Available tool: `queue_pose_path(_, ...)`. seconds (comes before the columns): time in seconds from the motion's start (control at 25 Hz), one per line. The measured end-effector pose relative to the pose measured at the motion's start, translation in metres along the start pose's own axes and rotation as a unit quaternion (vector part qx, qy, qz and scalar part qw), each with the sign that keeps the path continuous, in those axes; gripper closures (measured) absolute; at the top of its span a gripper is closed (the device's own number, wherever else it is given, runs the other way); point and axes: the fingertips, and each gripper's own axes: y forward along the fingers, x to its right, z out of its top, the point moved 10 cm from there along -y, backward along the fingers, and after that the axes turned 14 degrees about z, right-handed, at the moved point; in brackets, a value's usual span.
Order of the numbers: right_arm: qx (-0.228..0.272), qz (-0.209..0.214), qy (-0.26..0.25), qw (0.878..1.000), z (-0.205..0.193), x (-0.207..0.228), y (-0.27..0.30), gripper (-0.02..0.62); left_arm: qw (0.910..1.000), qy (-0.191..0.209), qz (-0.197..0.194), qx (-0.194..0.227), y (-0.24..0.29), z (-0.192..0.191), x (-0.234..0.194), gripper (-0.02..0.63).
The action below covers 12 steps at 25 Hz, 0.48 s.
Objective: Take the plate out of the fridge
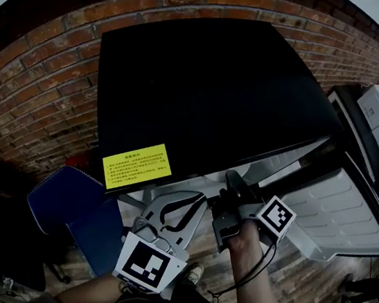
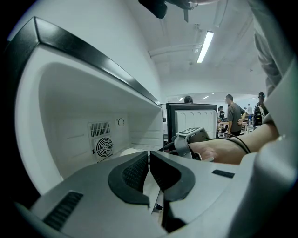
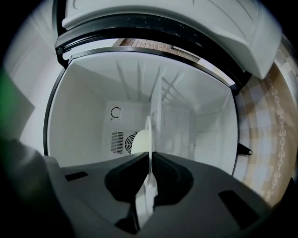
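A white plate (image 3: 141, 143) stands edge-on to the right gripper view, inside the white fridge cavity (image 3: 93, 93). My right gripper (image 3: 151, 155) is shut on its near rim, which runs down between the two pads. In the head view that gripper (image 1: 230, 182) reaches under the fridge's black top (image 1: 212, 87), and the plate is hidden there. My left gripper (image 1: 196, 201) hangs just outside the opening, to the left of the right one. Its jaws (image 2: 149, 155) are shut with nothing between them, and past them I see the right gripper's marker cube (image 2: 188, 134) and a hand.
The fridge door (image 1: 345, 211) stands swung open at the right. A fan grille (image 2: 103, 146) sits on the fridge's back wall. A blue object (image 1: 76, 208) lies on the floor to the left of the fridge, against a brick wall (image 1: 35, 104). People stand far behind.
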Motion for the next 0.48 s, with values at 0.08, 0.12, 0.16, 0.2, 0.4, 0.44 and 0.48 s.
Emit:
queue_pose_path(0.08,0.005,-0.003,0.007,1.000,-0.001,-0.001,-0.001,0.558,1.0000,0.001,0.000,-0.002,-0.001,-0.001,0.000,0.581)
queue_pose_path(0.12,0.008,-0.006,0.009,1.000,-0.001,-0.001,-0.002,0.558,1.0000,0.001,0.000,-0.002,-0.002,-0.001,0.000,0.581)
queue_pose_path(0.16,0.010,-0.009,0.011,1.000,-0.002,-0.002,-0.003,0.560,1.0000,0.001,0.000,-0.002,-0.003,-0.001,0.000,0.581)
queue_pose_path(0.2,0.013,-0.013,0.013,1.000,-0.002,-0.003,-0.004,0.560,1.0000,0.002,0.000,-0.001,-0.003,-0.001,0.000,0.581)
queue_pose_path(0.4,0.024,-0.025,0.018,0.999,-0.004,-0.005,-0.013,0.563,1.0000,0.003,0.004,0.000,-0.008,-0.001,0.000,0.581)
queue_pose_path(0.44,0.023,-0.027,0.017,0.999,-0.005,-0.006,-0.015,0.563,1.0000,0.003,0.005,-0.001,-0.009,-0.001,0.000,0.581)
queue_pose_path(0.48,0.024,-0.028,0.016,0.999,-0.005,-0.007,-0.017,0.563,1.0000,0.003,0.007,-0.002,-0.010,-0.001,0.000,0.581)
